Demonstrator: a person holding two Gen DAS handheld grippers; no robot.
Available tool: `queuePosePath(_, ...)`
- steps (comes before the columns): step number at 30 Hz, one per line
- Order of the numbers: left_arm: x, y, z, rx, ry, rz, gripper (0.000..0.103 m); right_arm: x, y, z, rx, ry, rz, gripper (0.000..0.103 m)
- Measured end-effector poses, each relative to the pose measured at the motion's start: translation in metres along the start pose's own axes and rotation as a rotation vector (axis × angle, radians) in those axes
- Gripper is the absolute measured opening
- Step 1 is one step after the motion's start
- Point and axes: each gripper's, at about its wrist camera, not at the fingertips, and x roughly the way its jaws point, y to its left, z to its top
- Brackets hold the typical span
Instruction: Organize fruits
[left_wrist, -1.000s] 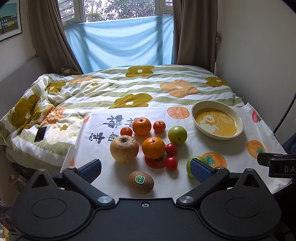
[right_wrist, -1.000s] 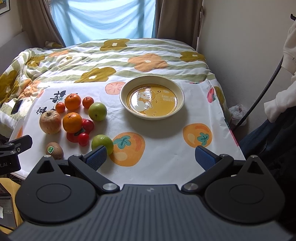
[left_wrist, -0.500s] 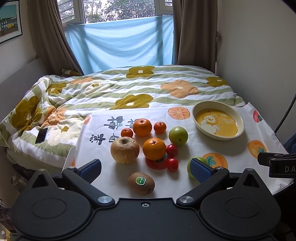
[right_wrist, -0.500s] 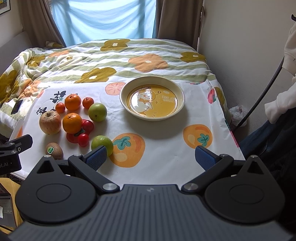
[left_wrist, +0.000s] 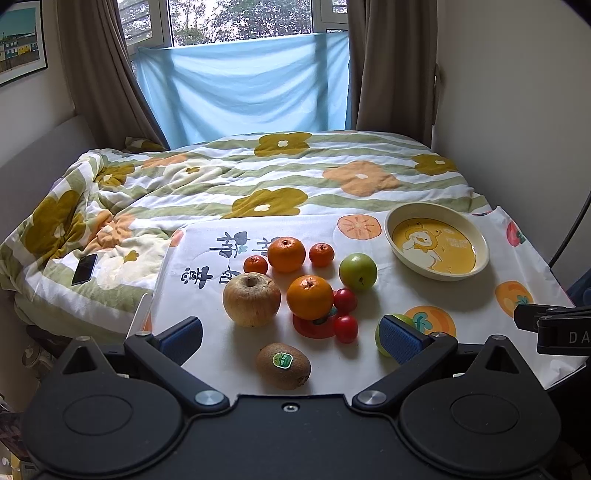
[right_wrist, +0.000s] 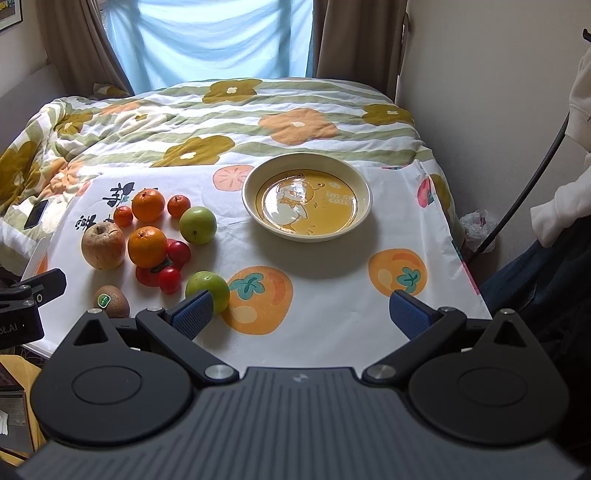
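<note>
Bedroom: floral quilt (left_wrist: 258, 177) on bed, blue sheet (left_wrist: 243, 85) over window, brown curtains. White persimmon-print cloth (right_wrist: 332, 295) smooth, flat. Fruits clustered at its left: wrinkled apple (left_wrist: 252, 299), glossy oranges, fuzzy kiwi (left_wrist: 283, 365). Glazed bowl (right_wrist: 364, 192) empty, right of cluster. Left gripper (left_wrist: 291, 338) and right gripper (right_wrist: 301, 314): fingers spread wide, holding nothing.

On the cloth lie four oranges (left_wrist: 310, 297) (two big, two small), two green apples (left_wrist: 358, 272), one brown apple (left_wrist: 251, 304), one kiwi (left_wrist: 283, 365), three tomatoes (left_wrist: 345, 328) and one bowl (left_wrist: 437, 246).
</note>
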Motion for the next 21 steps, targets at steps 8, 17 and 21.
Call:
queuePosePath(8, -0.0018, 0.0030, 0.0007, -0.002, -0.002, 0.001, 0.103, -0.0002, 0.0001, 0.0002, 0.002, 0.000, 0.001, 0.103)
queuePosePath(17, -0.0032, 0.0055, 0.0013, -0.001, -0.004, 0.005, 0.103, -0.0006, -0.0008, -0.0006, 0.002, -0.001, 0.002, 0.103)
queuePosePath(21, -0.0052, 0.0059, 0.0017, -0.003, -0.007, 0.007, 0.103, -0.0007, -0.0005, 0.0008, 0.002, -0.001, 0.004, 0.103)
